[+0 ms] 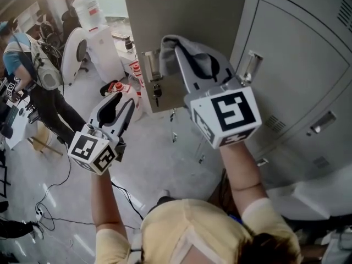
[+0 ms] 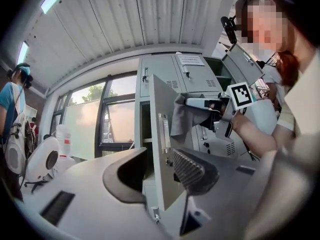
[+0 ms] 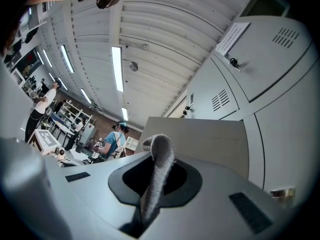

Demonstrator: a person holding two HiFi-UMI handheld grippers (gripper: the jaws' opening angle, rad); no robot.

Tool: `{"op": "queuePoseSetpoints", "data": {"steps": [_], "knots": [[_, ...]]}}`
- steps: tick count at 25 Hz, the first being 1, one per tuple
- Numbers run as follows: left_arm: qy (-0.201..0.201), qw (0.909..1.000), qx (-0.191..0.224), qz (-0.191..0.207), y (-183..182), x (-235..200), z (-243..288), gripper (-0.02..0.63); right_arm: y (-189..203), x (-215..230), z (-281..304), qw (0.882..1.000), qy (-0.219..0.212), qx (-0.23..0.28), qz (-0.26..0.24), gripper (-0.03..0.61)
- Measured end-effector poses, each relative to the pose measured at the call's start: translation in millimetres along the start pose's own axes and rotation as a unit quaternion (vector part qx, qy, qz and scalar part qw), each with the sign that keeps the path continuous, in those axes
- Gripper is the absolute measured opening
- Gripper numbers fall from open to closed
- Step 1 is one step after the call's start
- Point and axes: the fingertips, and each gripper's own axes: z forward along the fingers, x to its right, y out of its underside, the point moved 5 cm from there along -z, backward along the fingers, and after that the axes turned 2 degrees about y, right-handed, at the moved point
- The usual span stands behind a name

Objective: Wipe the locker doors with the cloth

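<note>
One grey locker door (image 1: 187,26) stands swung open, its handle (image 1: 150,65) near the left edge. My right gripper (image 1: 190,59) is shut on a grey cloth (image 1: 204,56) and holds it against the face of that door; in the right gripper view the cloth (image 3: 159,169) is pinched between the jaws. My left gripper (image 1: 122,104) is open, low and to the left of the door's bottom corner. In the left gripper view the door (image 2: 162,134) lines up with the gap of the left gripper (image 2: 160,173), and neither pad touches it.
Closed locker doors (image 1: 297,65) with handles (image 1: 250,66) fill the right side. A person in a blue shirt (image 1: 16,51) stands at far left beside a white water dispenser (image 1: 96,32). Red-capped bottles (image 1: 116,87) and cables (image 1: 52,202) lie on the floor.
</note>
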Motion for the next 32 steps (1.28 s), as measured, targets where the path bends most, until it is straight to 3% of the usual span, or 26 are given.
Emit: {"op": "queuePoseSetpoints", "data": {"steps": [11,17,28,32], "knots": [[0.098,0.9951,-0.005,-0.009,3.8,-15.6,44.6,0.176,-10.1,1.2,13.1,1.000,0.007,-0.001,-0.017,0.015],[0.123,0.9920,0.027,-0.012,-6.7,-24.1,58.0,0.177,-27.9,-13.7,21.8,1.000,-0.015,-0.006,-0.023,0.015],[0.149,0.9884,0.025,-0.011,6.9,-24.8,78.2,0.183,-36.7,-23.6,43.1,0.999,-0.012,0.015,-0.035,0.015],[0.155,0.9878,0.021,-0.001,8.8,-21.6,81.7,0.183,-40.5,-26.5,49.2,0.998,-0.006,0.018,-0.061,0.015]]}}
